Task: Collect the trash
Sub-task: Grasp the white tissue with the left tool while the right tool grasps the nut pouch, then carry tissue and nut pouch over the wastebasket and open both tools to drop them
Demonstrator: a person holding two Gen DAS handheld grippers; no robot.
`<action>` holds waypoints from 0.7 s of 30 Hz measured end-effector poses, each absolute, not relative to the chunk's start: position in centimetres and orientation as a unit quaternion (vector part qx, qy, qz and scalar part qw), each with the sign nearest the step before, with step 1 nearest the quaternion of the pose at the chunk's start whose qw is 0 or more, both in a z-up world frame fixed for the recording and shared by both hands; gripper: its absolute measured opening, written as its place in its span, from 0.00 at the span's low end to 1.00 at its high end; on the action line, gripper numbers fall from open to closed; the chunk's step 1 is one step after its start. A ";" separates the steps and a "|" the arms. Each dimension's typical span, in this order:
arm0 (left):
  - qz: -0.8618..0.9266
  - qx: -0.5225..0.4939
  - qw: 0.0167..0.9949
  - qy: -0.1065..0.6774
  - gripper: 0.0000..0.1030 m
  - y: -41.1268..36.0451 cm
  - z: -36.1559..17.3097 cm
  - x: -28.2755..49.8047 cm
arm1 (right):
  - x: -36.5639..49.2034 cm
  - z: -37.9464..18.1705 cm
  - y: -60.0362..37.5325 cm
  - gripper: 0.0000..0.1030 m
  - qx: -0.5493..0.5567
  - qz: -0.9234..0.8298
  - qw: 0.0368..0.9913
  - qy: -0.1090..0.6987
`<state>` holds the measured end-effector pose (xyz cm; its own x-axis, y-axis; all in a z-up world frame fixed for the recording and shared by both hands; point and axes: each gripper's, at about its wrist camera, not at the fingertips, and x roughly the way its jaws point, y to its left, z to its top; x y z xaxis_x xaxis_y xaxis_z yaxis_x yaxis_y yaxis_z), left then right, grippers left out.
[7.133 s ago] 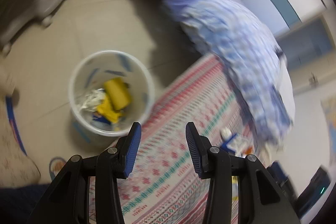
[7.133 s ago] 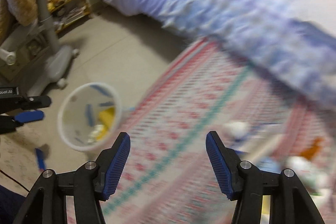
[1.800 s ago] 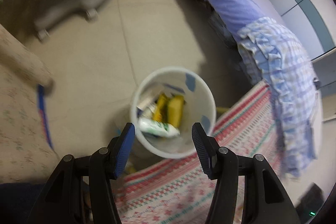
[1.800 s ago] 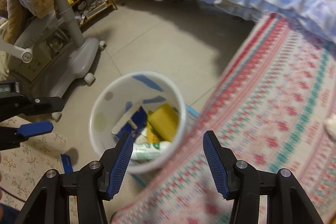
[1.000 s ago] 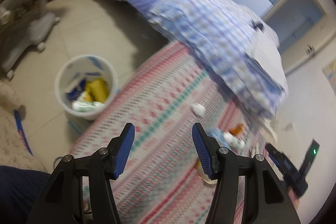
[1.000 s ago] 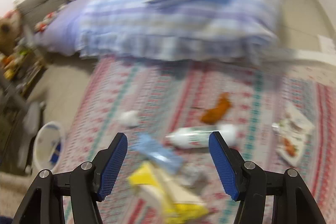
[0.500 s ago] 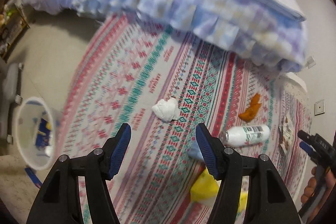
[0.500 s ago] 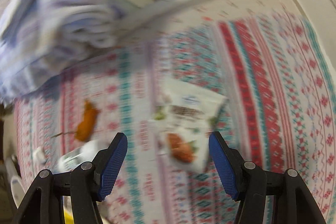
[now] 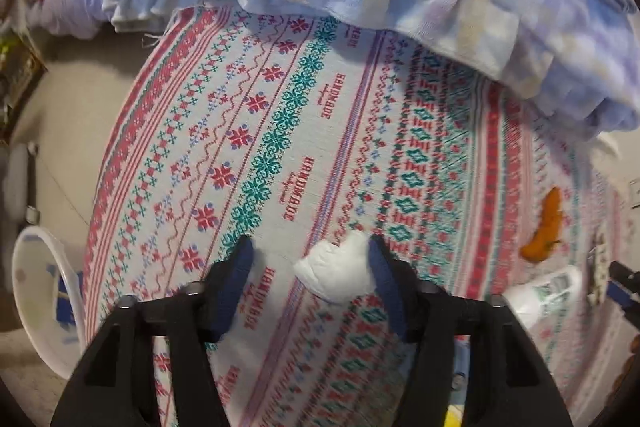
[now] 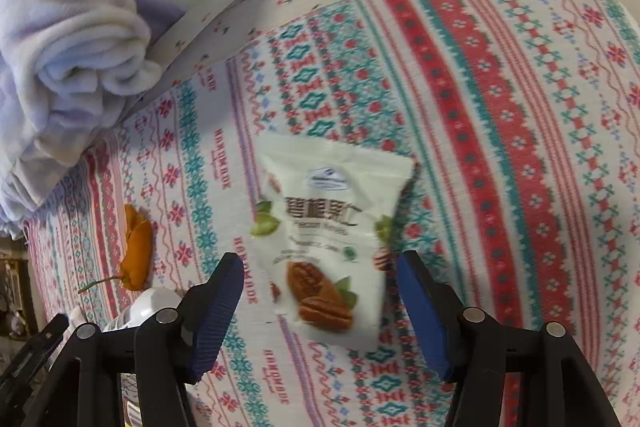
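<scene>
Crumpled white tissue wad (image 9: 338,277) lies on the patterned woven rug (image 9: 280,131) between the left gripper (image 9: 308,281) jaws, which have just been closing; one side touches, not yet pinched. It looks light and soft — take it mid-bulk. Right gripper (image 10: 318,301) gapes over the flat white glossy snack pouch (image 10: 328,235) — probably slippery; pinch an edge.

Left hand-held gripper (image 9: 308,279) aimed down, jaws just closing, still apart; right hand-held gripper (image 10: 320,307) wide.
</scene>
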<state>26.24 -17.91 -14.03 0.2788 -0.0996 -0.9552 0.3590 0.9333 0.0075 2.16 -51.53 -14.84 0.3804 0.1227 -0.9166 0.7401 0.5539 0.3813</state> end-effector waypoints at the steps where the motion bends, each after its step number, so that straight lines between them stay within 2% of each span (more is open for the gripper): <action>1: -0.143 0.125 0.789 0.584 0.33 -18.0 -14.5 26.1 | 2.4 -14.9 -51.4 0.66 0.418 -0.215 0.717 0.515; 3: -0.144 0.133 0.795 0.574 0.21 -18.1 -14.6 25.6 | 2.8 -15.1 -51.0 0.65 0.412 -0.214 0.717 0.520; 7: -0.143 0.142 0.795 0.573 0.20 -18.0 -14.1 24.7 | 3.4 -15.8 -50.3 0.57 0.404 -0.210 0.715 0.530; 18: -0.154 0.032 0.781 0.605 0.20 -13.3 -9.6 22.5 | 3.6 -16.3 -50.5 0.56 0.405 -0.216 0.713 0.530; 20: -0.153 0.017 0.781 0.606 0.20 -12.3 -8.9 22.2 | 4.0 -16.6 -50.1 0.37 0.392 -0.211 0.716 0.538; 21: -0.152 0.008 0.781 0.606 0.20 -11.7 -8.6 22.0 | 4.3 -16.7 -49.9 0.22 0.379 -0.214 0.719 0.542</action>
<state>22.02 -11.73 -8.57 0.2187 -0.2270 -0.9490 0.2462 0.9540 -0.1714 4.26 -49.85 -16.68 0.3202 0.1035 -0.9417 0.7188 0.6210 0.3126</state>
